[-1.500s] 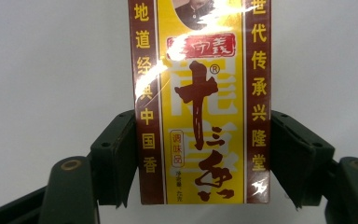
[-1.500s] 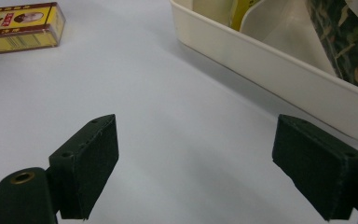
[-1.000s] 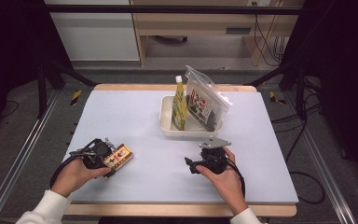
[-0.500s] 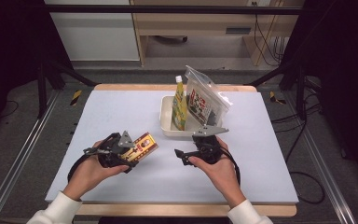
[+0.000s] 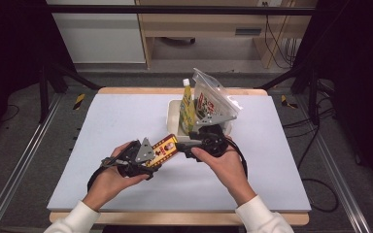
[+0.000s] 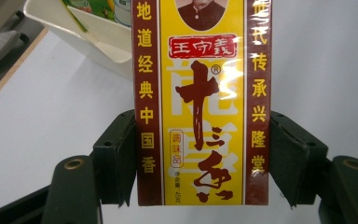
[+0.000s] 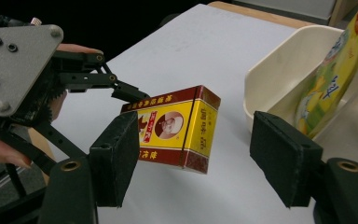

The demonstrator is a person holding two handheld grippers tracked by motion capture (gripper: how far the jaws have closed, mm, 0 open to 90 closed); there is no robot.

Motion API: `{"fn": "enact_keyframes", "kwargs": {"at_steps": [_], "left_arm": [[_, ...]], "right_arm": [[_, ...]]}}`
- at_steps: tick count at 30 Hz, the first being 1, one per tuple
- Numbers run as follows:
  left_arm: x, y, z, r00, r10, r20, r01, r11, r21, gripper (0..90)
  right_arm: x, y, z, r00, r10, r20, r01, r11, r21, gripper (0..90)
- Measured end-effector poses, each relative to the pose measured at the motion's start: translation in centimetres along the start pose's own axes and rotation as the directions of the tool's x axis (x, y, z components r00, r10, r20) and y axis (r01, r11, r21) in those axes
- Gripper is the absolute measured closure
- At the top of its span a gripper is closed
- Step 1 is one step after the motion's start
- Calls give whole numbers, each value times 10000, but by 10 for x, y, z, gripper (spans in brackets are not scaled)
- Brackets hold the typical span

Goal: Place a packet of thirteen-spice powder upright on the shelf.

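White table [image 5: 126, 121]: cream tub [image 5: 174, 116] holds bottle [image 5: 187, 104], pouch [image 5: 211, 102]; left gripper [image 5: 167, 148] pinching box [image 5: 164, 148]; right gripper [image 5: 183, 144] spread, closing.

Left gripper [image 5: 161, 154] raised, jaws clamped; right gripper [image 5: 183, 144] facing it, jaws closing, apparently empty.

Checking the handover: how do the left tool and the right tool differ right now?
The left tool is clamped on the sides of the yellow-and-red box; the right tool stands open, its jaws just closing, pads off the box. The left tool carries the box above the table; the right only faces its end. Both have black jaws.
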State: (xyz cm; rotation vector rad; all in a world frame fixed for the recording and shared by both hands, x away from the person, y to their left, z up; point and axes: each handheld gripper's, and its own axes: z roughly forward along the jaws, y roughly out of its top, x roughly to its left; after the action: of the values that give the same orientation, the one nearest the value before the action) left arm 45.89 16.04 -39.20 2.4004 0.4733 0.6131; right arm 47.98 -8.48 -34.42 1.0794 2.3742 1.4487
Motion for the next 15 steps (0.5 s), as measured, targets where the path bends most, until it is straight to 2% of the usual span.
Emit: {"fn": "enact_keyframes", "kwargs": {"at_steps": [9,15], "left_arm": [[-2,2,-5,9999,-61,-102,54,9974,-716,319],[-3,4,-8,9999,-20,-134,7,9955,-949,319]], "right_arm": [[-4,5,9,9976,508,-464,-492,9981,365,383],[-6,6,14,9957,675,-635,-647,9969,456,407]]}}
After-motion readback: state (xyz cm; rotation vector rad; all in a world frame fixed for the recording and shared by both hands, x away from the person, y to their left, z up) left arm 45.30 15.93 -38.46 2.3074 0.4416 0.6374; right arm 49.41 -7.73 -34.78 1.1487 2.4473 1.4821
